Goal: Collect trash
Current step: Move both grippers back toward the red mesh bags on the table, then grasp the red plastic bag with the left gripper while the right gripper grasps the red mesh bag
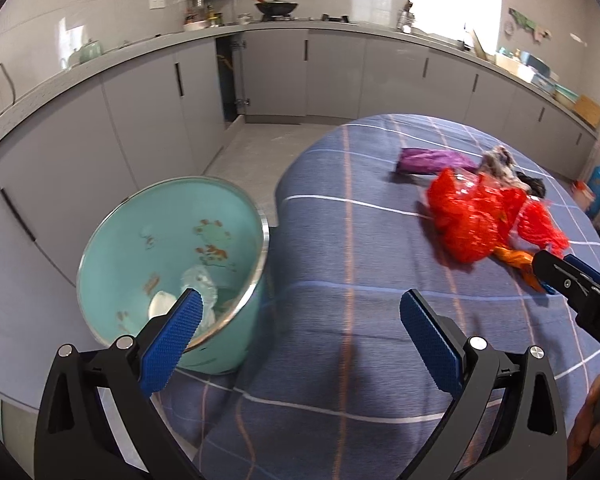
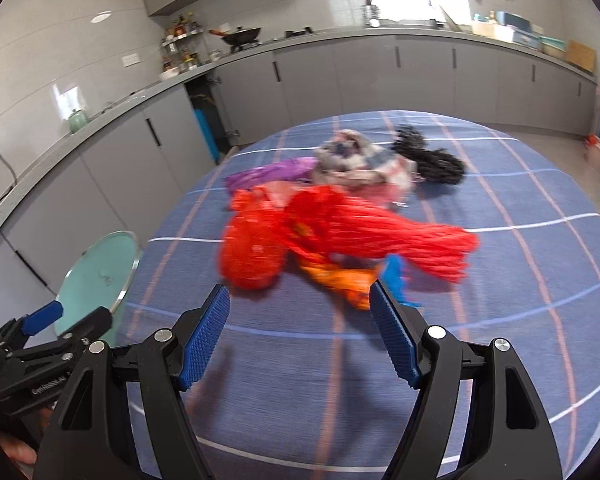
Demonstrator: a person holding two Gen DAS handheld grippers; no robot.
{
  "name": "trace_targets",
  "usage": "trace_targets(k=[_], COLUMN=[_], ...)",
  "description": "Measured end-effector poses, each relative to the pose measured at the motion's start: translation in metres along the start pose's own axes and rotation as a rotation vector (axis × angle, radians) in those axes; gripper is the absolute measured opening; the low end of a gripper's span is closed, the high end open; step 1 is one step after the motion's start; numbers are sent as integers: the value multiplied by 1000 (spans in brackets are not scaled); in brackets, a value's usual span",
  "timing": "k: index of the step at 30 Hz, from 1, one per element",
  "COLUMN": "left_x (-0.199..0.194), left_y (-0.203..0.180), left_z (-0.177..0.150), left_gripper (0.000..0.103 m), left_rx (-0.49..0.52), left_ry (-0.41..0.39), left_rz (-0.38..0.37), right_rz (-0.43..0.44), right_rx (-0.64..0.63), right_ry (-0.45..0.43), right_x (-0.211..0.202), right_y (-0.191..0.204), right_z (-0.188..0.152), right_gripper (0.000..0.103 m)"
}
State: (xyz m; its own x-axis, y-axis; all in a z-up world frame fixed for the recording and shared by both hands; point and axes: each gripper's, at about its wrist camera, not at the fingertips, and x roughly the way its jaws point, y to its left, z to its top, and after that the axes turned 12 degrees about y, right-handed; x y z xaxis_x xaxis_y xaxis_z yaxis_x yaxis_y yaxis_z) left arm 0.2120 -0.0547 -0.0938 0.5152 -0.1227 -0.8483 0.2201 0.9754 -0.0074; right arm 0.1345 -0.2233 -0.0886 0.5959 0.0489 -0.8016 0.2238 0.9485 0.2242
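The red plastic bag [image 2: 300, 236] lies crumpled mid-counter [image 2: 500, 320], at twelve o'clock from the right claw [image 2: 300, 328], whose jaws gape empty. Light, floppy and slippery, it probably wants pinching at a bunched fold.

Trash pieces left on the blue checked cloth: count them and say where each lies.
5 visible: red bag in the middle, orange wrapper under its near edge, purple wrapper behind-left, crumpled pale wad behind, black bag far right. More may hide under the pile.

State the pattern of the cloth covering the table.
Blue cloth with white and orange grid lines; clearest in the right wrist view.
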Motion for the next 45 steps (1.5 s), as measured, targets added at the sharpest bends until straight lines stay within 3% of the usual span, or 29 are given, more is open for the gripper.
trace_targets(k=[12,21,30,31,32,37,39,40,45], left_x=[5,8,33,35,39,55,61,61,55], left_y=[-47,-87,-117,-118,-119,-114,-109,-107,-103], left_z=[8,25,47,48,51,55,55,54,49], left_gripper=[97,96,93,92,87,70,45,40,31], left_rx=[89,141,145,142,137,109,94,91,98], left_ry=[-18,-57,-40,-40,-36,6,33,36,19], left_rz=[-62,-111,-111,-107,-107,-120,-155,-162,-165], right_rz=[-69,-99,-23,-16,1,40,50,57,84], right_rx=[48,-29,-122,-125,-120,-102,-90,-81,-30], right_ry=[-12,23,161,168,177,184,181,177,134], right_x=[-11,-1,44,47,49,46,42,39,22], right_y=[-55,-83,-95,-95,-96,-96,-98,-99,-105], right_z=[9,36,53,53,52,49,45,45,43], right_gripper=[71,71,71,68,57,37,24,10,10])
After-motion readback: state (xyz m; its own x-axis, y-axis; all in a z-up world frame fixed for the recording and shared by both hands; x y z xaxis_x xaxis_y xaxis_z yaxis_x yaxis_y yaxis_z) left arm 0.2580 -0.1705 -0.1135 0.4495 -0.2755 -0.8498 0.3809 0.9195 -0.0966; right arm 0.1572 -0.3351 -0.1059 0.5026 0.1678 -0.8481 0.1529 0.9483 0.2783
